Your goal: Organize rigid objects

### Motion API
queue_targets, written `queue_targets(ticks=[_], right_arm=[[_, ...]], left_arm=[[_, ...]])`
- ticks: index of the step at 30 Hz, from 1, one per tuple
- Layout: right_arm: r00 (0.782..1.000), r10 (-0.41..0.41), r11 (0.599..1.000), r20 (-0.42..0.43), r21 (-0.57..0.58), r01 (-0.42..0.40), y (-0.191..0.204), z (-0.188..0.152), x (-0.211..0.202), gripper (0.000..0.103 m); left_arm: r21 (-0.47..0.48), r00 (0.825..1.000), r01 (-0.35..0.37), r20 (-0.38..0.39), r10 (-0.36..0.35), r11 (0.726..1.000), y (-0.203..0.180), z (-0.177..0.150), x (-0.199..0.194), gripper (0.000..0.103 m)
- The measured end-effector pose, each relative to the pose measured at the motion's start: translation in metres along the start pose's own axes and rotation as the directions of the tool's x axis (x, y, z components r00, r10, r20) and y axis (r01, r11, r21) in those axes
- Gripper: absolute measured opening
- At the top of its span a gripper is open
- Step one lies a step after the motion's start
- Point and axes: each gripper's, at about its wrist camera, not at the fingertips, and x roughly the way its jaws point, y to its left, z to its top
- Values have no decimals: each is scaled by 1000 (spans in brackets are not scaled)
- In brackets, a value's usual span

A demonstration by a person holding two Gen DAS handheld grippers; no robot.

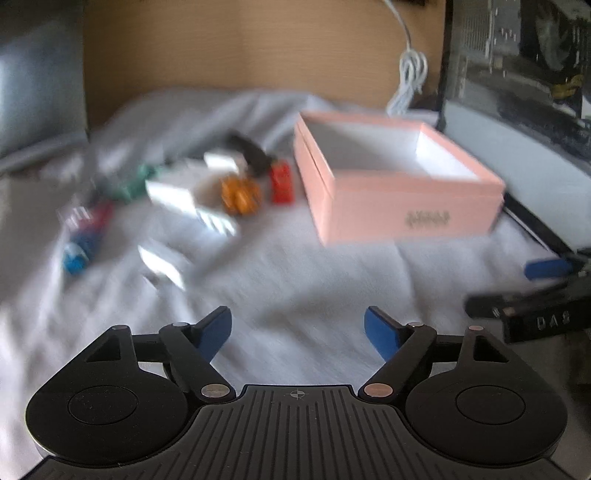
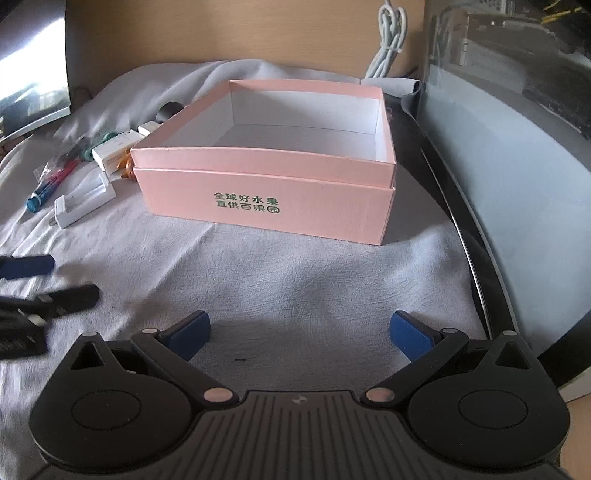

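Two handheld grippers are hovering over a wrinkled white cloth point(image 2: 295, 280) that is covering the work surface. The left gripper point(image 1: 297, 330) is showing its blue pads spread apart with only bare cloth between them; the right gripper point(image 2: 299, 334) is likewise standing wide, gripping nothing.

An open pink cardboard box point(image 2: 266, 206) with a white inside and green printed characters on its front is sitting on the cloth straight ahead of the right gripper, its interior looking bare. To the left of the box a cluster of small rigid objects is lying on the cloth: a red block point(image 1: 282, 182) just beside the box wall, an orange knobbly piece point(image 1: 240, 195) next to it, white plug-like adapters point(image 2: 83, 201), a green item point(image 1: 133, 184) and a blue-tipped pen-like stick point(image 2: 46, 192). The left view is blurring these, so their finer shapes are staying unclear.

A coiled white cable point(image 2: 388, 40) is hanging against the wooden back panel point(image 2: 221, 33), and a dark curved screen edge point(image 2: 465, 229) is running along the right.
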Motion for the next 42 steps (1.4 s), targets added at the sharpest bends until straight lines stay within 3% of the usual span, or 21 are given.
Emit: queue_targets(ticks=[4,9,11,16,18,21,25,30,33,38,42], right_arm=[[1000,-7,1000,-21,1,7,2,4,1,103],[1000,-13,1000,-22,-6,13,6,5,-1,102],[1000,-9,1000,1,-18,9,16,4,-7,99],[985,-20,999,170,-36,26,46,2,-37,99],[985,9,999,173,-42,-2,55,8,-43,99],[986,64,998,153,-36,-60,64,19,-44,88],[984,95,992,149,-99,-81,88,35,-39,50],[977,119,968,176,-240,-74,143,72,-22,48],[978,120,955,168,-287,-68,178,103,9,48],[997,-3,936,78,-351,30,218,134,81,48],[999,-41,934,2,-354,39,221,138,110,42]], left_arm=[[70,994,-56,94,49,996,37,25,0,85],[98,997,61,-44,-57,993,74,55,37,85],[132,997,56,-66,-48,990,77,58,49,85],[136,991,79,-118,-63,988,84,54,74,84],[148,986,119,-131,-99,982,83,51,82,81],[165,986,145,-110,-128,976,83,48,84,59],[124,984,148,-121,-133,981,94,45,70,54],[-31,984,126,-126,-129,992,134,27,27,53],[-112,983,114,-134,-129,987,156,14,-1,53],[-213,982,117,-123,-145,970,183,-2,-37,53],[-256,976,142,-123,-177,956,193,-10,-47,53]])
